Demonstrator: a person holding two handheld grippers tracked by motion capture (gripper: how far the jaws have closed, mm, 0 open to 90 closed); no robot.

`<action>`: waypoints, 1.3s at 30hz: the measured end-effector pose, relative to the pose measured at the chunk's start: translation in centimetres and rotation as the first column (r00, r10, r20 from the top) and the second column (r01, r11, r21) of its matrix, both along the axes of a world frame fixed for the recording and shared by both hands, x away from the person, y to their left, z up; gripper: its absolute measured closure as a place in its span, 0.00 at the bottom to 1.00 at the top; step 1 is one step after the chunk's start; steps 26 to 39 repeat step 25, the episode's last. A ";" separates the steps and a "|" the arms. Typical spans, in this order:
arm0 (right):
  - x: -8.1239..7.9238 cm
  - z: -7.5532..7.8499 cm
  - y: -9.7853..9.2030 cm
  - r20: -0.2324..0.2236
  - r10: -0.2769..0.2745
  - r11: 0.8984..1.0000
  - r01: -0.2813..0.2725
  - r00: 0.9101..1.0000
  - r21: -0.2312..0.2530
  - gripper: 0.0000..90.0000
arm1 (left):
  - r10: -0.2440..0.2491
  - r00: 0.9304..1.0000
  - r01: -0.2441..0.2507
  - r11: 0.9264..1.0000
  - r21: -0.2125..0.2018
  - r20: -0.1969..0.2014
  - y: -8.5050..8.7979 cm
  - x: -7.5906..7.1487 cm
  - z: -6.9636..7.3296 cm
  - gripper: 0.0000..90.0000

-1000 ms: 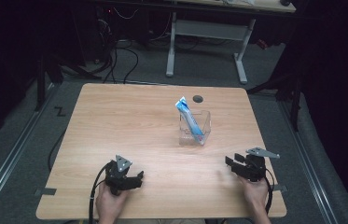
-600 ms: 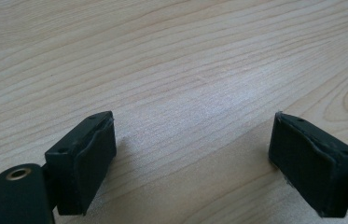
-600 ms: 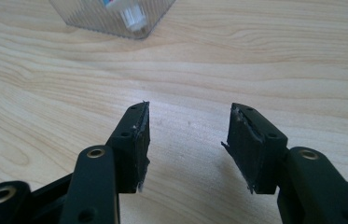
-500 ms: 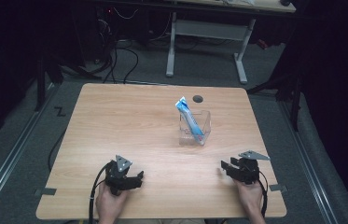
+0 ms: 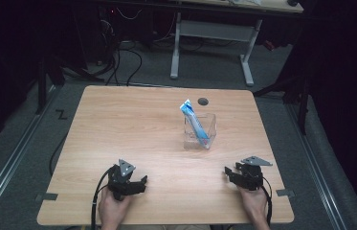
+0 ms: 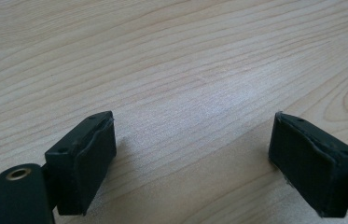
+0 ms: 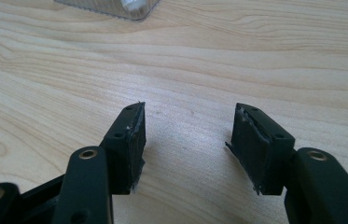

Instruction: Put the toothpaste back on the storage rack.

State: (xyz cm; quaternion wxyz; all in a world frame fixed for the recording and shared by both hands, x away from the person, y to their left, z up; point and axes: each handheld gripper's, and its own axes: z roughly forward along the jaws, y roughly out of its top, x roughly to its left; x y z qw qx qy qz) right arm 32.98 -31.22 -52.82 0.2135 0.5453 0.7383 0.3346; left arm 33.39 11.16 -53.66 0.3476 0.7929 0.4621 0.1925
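Note:
A clear plastic cup stands on the wooden table, right of the middle, with a blue and white tube leaning in it. My left gripper rests near the front edge, pointing right. In the left gripper view its jaws are wide apart over bare wood, so it is open. My right gripper lies at the front right, pointing left. Its jaws have just been opening, with nothing between them. The cup's base shows at the top of the right gripper view.
A round cable hole sits in the table just behind the cup. Beyond the table stand a white-legged desk and loose cables on the dark floor. Bare wood lies between the two grippers.
The right hand and its gripper have shifted a little to the left, and its jaws stand wider apart. The left gripper, the cup and the tube have not moved.

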 end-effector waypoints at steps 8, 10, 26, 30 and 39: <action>-0.1 -0.2 0.7 0.025 0.014 0.998 -0.012 1.000 -0.062 0.45 | 0.000 1.000 0.000 1.000 0.000 0.000 0.0 0.0 0.0 0.17; -0.1 -0.2 0.7 0.025 0.017 0.998 -0.016 1.000 -0.063 0.44 | 0.001 1.000 -0.001 1.000 0.000 0.000 0.0 0.0 0.0 0.17; -0.1 -0.3 0.9 0.020 0.021 0.998 -0.020 1.000 -0.061 0.40 | 0.001 1.000 -0.001 1.000 -0.001 0.000 0.0 0.0 0.0 0.17; -0.1 -0.3 0.9 0.020 0.021 0.998 -0.020 1.000 -0.061 0.40 | 0.001 1.000 -0.001 1.000 -0.001 0.000 0.0 0.0 0.0 0.17; -0.1 -0.3 0.9 0.020 0.021 0.998 -0.020 1.000 -0.061 0.40 | 0.001 1.000 -0.001 1.000 -0.001 0.000 0.0 0.0 0.0 0.17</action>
